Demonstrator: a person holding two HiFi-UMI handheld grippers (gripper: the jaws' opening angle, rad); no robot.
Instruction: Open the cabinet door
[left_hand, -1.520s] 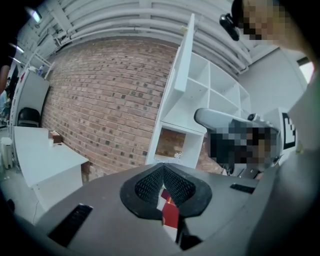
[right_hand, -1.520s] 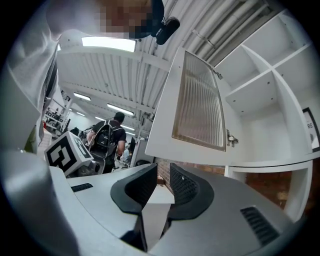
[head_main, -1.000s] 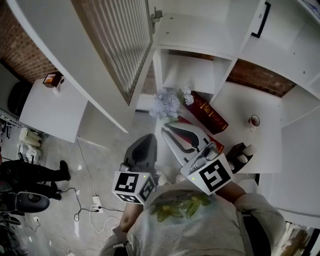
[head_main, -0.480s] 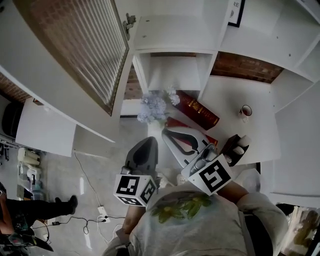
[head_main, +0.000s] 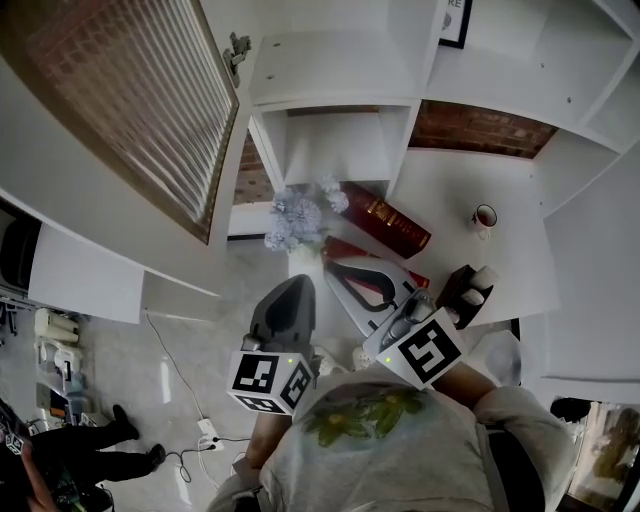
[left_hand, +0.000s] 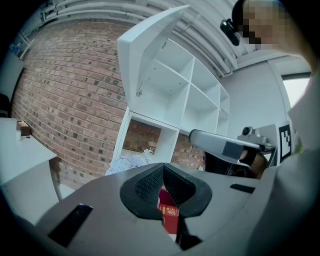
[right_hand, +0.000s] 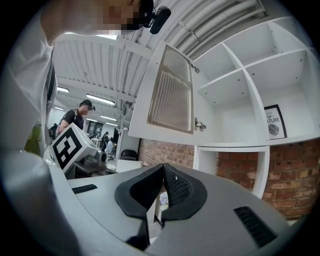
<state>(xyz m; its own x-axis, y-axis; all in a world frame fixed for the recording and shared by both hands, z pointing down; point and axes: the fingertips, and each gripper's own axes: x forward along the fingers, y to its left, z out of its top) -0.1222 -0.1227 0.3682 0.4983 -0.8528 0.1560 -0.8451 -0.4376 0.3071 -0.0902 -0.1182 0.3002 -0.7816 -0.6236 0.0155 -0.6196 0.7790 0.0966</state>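
Observation:
The cabinet door (head_main: 140, 110), a white frame with ribbed glass, stands swung wide open at the upper left of the head view, hinged (head_main: 238, 45) to the white shelf cabinet (head_main: 330, 60). The right gripper view shows the door (right_hand: 172, 92) open beside bare shelves. In the left gripper view it (left_hand: 145, 45) juts out above the shelves. My left gripper (head_main: 295, 283) and right gripper (head_main: 330, 265) are held close to my chest, well short of the door, touching nothing. The left gripper (left_hand: 163, 167) is shut and empty. The right gripper (right_hand: 163, 167) is shut and empty too.
Pale flowers (head_main: 295, 215) and a red book (head_main: 385, 220) lie below the cabinet's lower cubby. A cup (head_main: 483, 216) and a dark holder (head_main: 465, 290) stand on the white desk (head_main: 510, 260). A white table (head_main: 60, 270), floor cables (head_main: 205, 430) and a person (head_main: 60, 465) are at the left.
In the head view the cabinet and its open door have slid to the left. Both grippers keep their place in front of my chest.

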